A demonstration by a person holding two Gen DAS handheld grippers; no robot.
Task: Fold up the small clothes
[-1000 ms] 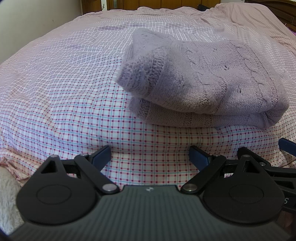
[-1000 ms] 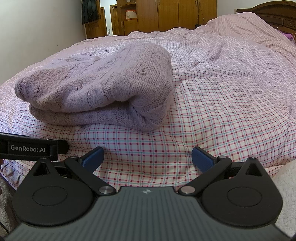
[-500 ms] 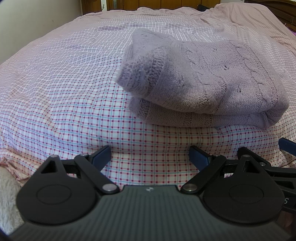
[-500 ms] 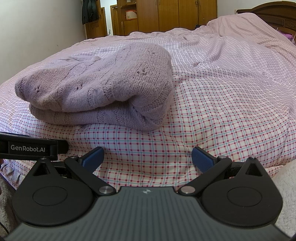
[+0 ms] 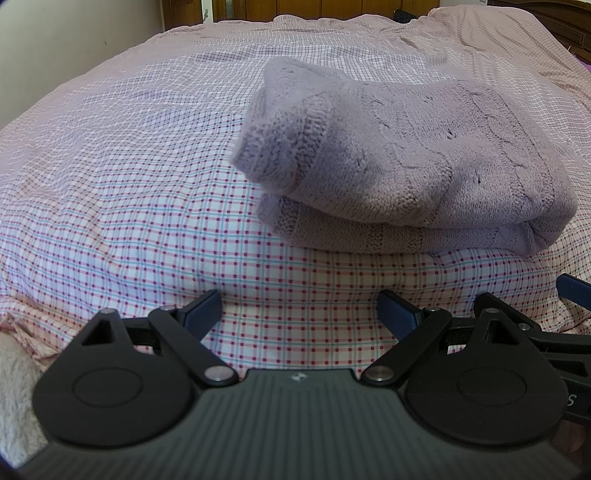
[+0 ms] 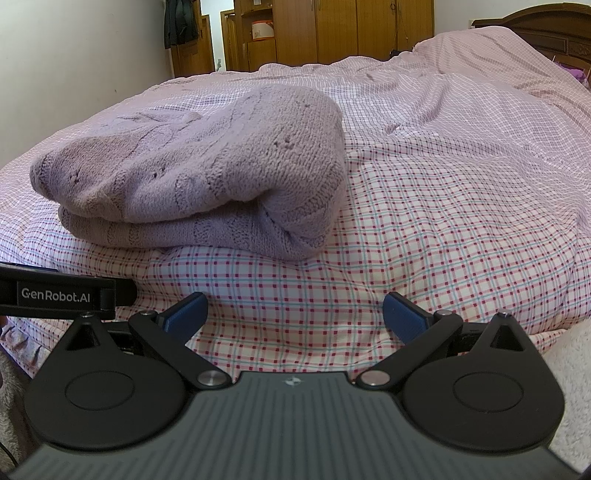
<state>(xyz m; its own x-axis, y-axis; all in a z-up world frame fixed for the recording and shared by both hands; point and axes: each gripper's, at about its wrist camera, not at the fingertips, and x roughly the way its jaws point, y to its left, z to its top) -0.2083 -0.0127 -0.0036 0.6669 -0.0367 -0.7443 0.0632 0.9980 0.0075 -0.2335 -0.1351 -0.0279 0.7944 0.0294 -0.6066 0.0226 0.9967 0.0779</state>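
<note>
A lilac knitted sweater (image 5: 406, 173) lies folded in a thick bundle on the checked bedsheet (image 5: 147, 221). It also shows in the right wrist view (image 6: 207, 177), left of centre. My left gripper (image 5: 299, 306) is open and empty, low at the bed's near edge, short of the sweater. My right gripper (image 6: 293, 310) is open and empty too, at the same near edge, with the sweater ahead to its left. Each gripper's side shows at the edge of the other's view.
The bed stretches far back with a rumpled sheet (image 6: 461, 110). Wooden wardrobes (image 6: 332, 29) and a wall (image 6: 74, 55) stand behind it. A wooden headboard (image 6: 535, 26) is at the far right. A fluffy white fabric (image 5: 14, 376) sits below the bed edge.
</note>
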